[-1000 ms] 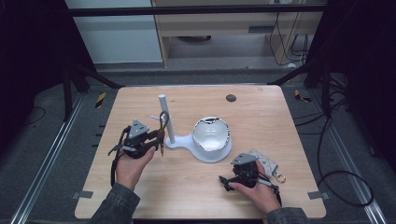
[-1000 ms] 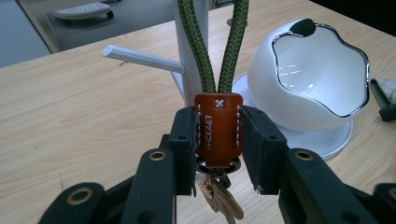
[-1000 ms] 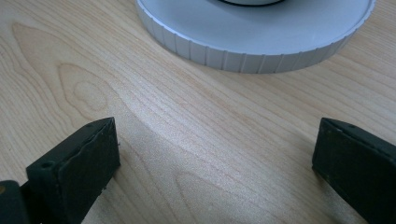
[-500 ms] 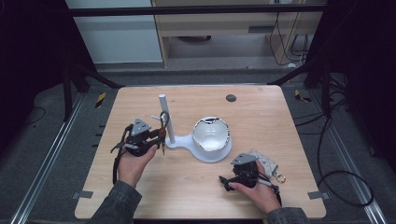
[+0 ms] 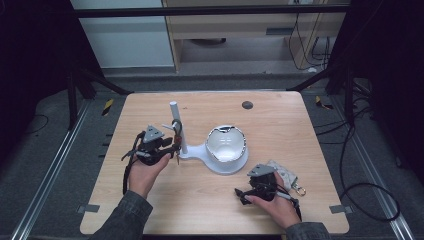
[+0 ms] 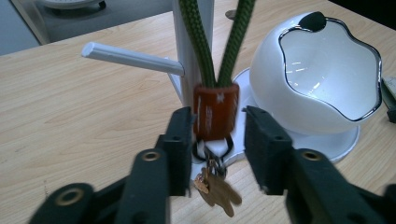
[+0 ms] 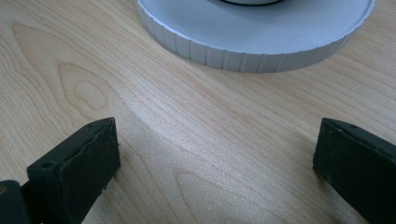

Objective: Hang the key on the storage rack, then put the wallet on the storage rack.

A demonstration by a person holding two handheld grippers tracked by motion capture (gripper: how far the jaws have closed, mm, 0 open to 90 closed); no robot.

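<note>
A key ring [image 6: 215, 112] on a green cord [image 5: 176, 127] hangs from the white stand [image 5: 174, 114]. It has a red-brown sleeve, and keys [image 6: 217, 189] dangle below that. My left gripper [image 6: 217, 135] [image 5: 175, 149] has its jaws on either side of the sleeve. They have just been opening, and a thin gap shows at the right pad [image 6: 261, 140], so the ring hangs free between them. My right gripper [image 7: 215, 154] [image 5: 243, 194] rests on the table with its jaws wide open and nothing between them, close to the stand's round base [image 7: 252, 42].
A white bowl [image 5: 227, 142] with a wavy chrome rim sits tilted on the stand's base. A horizontal peg [image 6: 130, 58] sticks out of the post. A pale pouch with a metal ring [image 5: 286, 175] lies beside the right hand. A dark disc [image 5: 247, 105] sits near the table's far edge.
</note>
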